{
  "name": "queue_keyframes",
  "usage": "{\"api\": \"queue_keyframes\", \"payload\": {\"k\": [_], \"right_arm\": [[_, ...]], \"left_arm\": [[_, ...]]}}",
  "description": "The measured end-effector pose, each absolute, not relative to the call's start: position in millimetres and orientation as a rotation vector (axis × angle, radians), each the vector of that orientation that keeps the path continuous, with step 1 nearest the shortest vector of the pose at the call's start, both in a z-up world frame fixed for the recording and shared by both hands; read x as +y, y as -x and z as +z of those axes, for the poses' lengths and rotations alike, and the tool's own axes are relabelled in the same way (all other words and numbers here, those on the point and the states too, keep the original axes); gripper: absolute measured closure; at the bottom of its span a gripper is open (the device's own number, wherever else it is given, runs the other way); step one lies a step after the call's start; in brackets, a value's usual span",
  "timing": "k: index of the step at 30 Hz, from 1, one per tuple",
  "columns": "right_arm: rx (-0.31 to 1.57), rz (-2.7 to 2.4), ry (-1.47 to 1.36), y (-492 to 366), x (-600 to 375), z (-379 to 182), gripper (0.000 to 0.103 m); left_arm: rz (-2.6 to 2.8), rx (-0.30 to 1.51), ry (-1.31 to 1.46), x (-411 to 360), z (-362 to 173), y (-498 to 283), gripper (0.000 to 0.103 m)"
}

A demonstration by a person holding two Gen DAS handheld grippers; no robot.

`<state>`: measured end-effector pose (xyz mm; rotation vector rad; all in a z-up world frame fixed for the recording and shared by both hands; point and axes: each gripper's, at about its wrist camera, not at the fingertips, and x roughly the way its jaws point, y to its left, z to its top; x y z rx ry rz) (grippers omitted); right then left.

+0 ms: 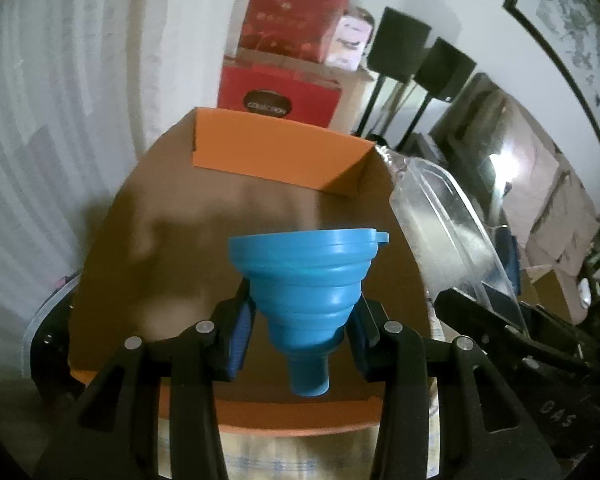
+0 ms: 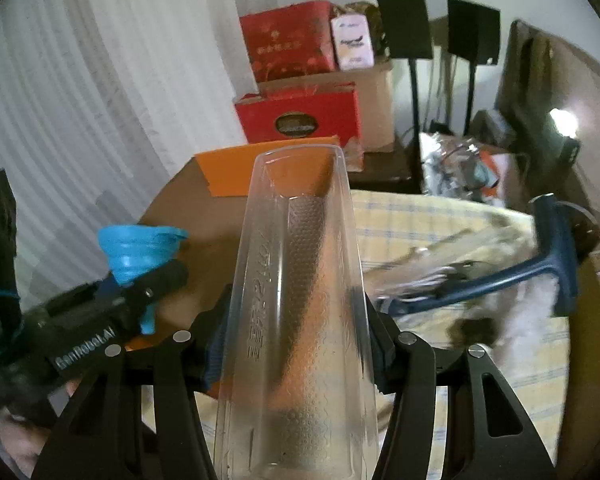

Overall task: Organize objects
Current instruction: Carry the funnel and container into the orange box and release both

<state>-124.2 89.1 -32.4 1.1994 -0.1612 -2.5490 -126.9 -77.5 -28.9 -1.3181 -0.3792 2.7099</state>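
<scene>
The left claw (image 1: 302, 344) is clamped on a blue funnel (image 1: 306, 280), its pads pressing the lower folds just above the spout, so the wide mouth stays up and the funnel hangs upright over the open orange box (image 1: 276, 152). That grip seems chosen to carry it in and set it down inside the box. The box floor below shows nothing else lying on it, and the far wall stands at 12 o'clock from the funnel.

The right claw (image 2: 296, 340) is closed tight on a clear plastic case (image 2: 300, 280), holding it by its long sides with the narrow end pointing away toward the box. In the left wrist view the case sits at 3 o'clock of the funnel, just beside the box's right edge, probably waiting its turn.

At 3 o'clock of the case a blue scraper (image 2: 540, 256) lies on the worktop (image 2: 420, 216), which wears a pale yellow checked cloth; the clutter around it is too blurred to name.

Behind, at 12 o'clock, red gift boxes (image 2: 296, 76) are stacked against a white curtain (image 2: 100, 80), with two black stands (image 2: 404, 24) to their right.
</scene>
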Motion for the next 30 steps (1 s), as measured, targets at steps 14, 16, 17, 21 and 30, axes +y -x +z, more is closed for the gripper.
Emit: {"api": "queue_keyframes", "payload": {"k": [14, 16, 17, 21, 30], "right_arm": [[-0.293, -2.459, -1.261, 168, 50, -57, 0.046], [-0.309, -2.453, -1.279, 173, 48, -64, 0.046], [-0.31, -2.449, -1.29, 174, 47, -67, 0.046], [-0.292, -2.446, -1.307, 177, 43, -75, 0.045], [-0.21, -2.48, -1.302, 176, 35, -80, 0.045]], "left_arm": [[2.724, -0.417, 1.426, -101, -59, 152, 0.064], [2.716, -0.43, 1.444, -104, -64, 154, 0.064], [2.713, -0.435, 1.455, -106, -67, 156, 0.064], [2.712, -0.436, 1.468, -110, -73, 157, 0.064], [2.755, -0.354, 1.496, -118, -74, 161, 0.064]]}}
